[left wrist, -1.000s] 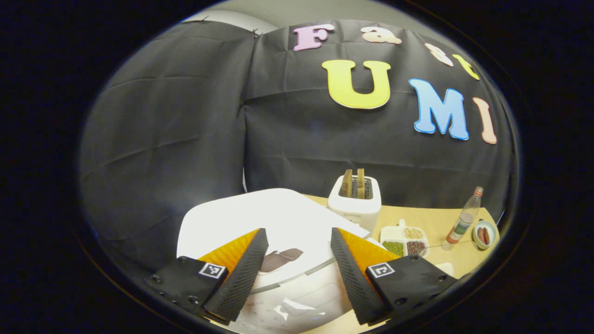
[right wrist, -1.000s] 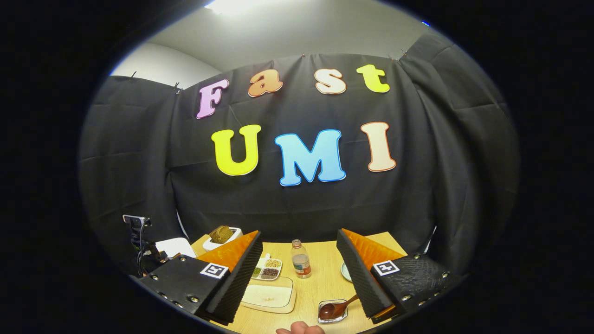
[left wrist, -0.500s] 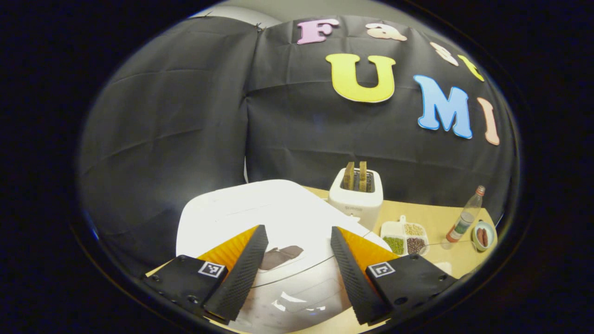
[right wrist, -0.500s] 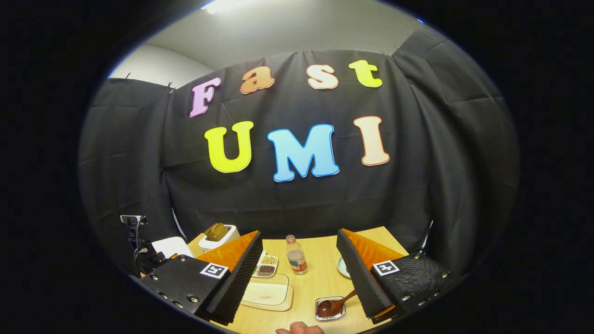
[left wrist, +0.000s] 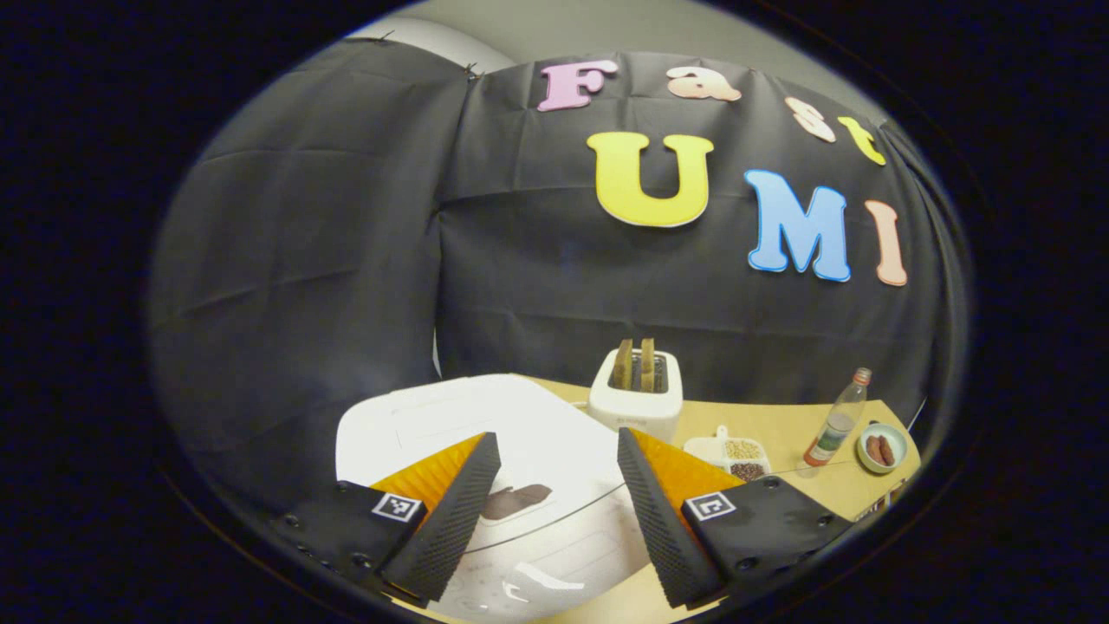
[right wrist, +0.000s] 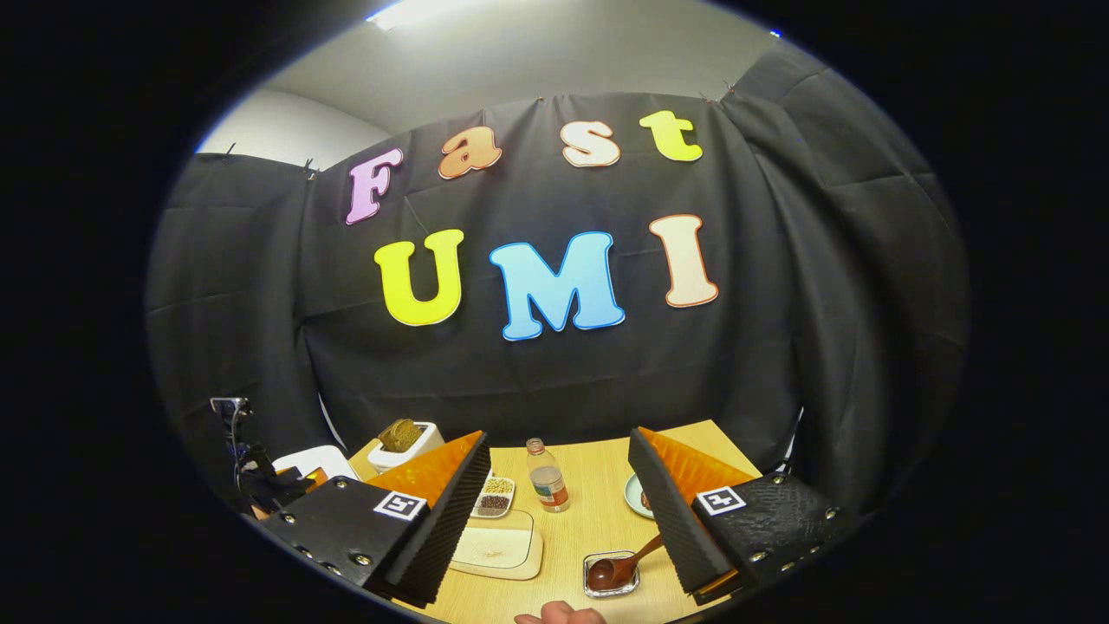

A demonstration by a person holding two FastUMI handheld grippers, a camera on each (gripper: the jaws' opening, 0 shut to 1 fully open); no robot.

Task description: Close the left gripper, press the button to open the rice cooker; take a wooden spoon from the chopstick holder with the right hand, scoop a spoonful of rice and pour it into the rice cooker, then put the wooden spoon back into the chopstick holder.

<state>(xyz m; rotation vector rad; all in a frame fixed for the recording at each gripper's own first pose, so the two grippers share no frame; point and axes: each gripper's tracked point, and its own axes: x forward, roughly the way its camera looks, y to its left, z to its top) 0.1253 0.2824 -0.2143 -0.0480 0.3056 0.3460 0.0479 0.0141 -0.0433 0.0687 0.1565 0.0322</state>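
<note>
The white rice cooker (left wrist: 450, 416) sits with its lid down right under my left gripper (left wrist: 556, 438), which hovers open over the lid. A dark brown patch (left wrist: 515, 500) on the lid shows between the fingers. My right gripper (right wrist: 559, 436) is open and holds nothing above the wooden table (right wrist: 589, 520). Below its right finger, a dark wooden spoon (right wrist: 617, 569) rests in a small clear holder (right wrist: 610, 584). A shallow pale tray of rice (right wrist: 496, 550) lies by the left finger. The cooker (right wrist: 319, 459) also shows at far left.
A white toaster (left wrist: 635, 394) with two slices stands behind the cooker. A divided dish of grains (left wrist: 735, 449), a bottle (left wrist: 836, 418) and a small bowl (left wrist: 881, 446) sit to its right. A fingertip (right wrist: 559, 616) shows at the bottom edge.
The left gripper has drifted a little, so the cooker and toaster sit lower and further left in its view. The right gripper view has shifted slightly. Both grippers stay open.
</note>
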